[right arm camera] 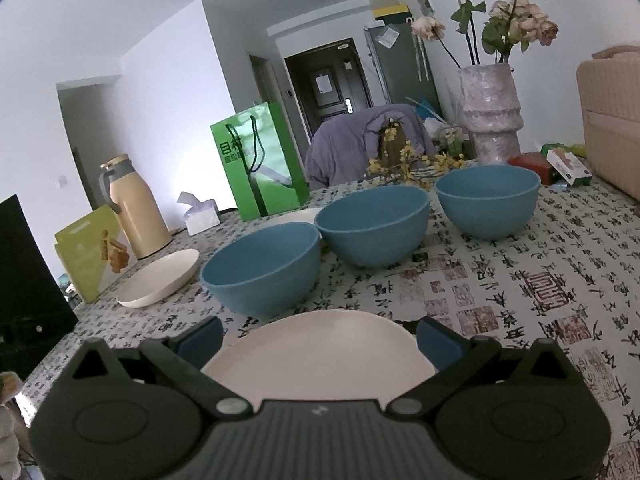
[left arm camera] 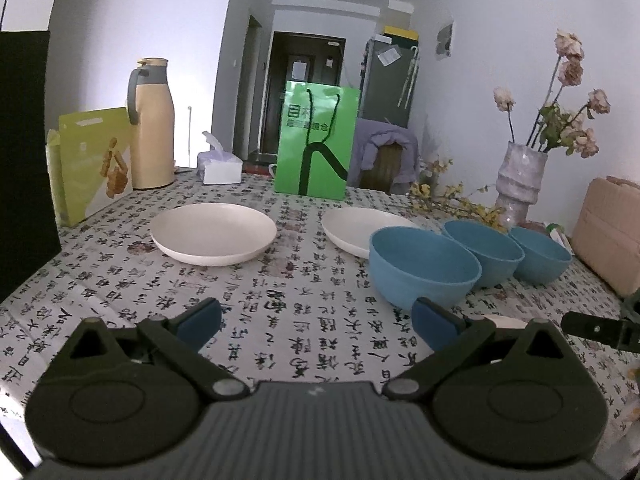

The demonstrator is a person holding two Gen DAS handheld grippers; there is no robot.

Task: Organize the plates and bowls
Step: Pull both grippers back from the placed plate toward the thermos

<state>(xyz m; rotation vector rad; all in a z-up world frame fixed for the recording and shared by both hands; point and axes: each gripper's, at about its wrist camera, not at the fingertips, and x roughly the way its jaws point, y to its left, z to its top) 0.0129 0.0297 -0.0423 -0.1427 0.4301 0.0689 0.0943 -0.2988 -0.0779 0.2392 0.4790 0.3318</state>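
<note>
On the patterned tablecloth, the left wrist view shows two white plates, one at centre left (left arm camera: 214, 233) and one further right (left arm camera: 352, 228). Three blue bowls stand in a row: near (left arm camera: 424, 266), middle (left arm camera: 484, 250) and far (left arm camera: 540, 254). My left gripper (left arm camera: 318, 322) is open above bare cloth, short of the near bowl. In the right wrist view a third white plate (right arm camera: 320, 356) lies flat between the spread fingers of my open right gripper (right arm camera: 320, 338). Behind it stand the bowls: left (right arm camera: 262, 268), middle (right arm camera: 372, 226) and right (right arm camera: 488, 200).
At the table's back stand a tan thermos jug (left arm camera: 151, 124), a tissue box (left arm camera: 220, 166), a green paper bag (left arm camera: 316, 142), a yellow-green snack box (left arm camera: 94, 160) and a vase of dried flowers (left arm camera: 520, 178). A chair with a purple coat (right arm camera: 360, 144) is behind the table. A beige case (left arm camera: 608, 232) is at right.
</note>
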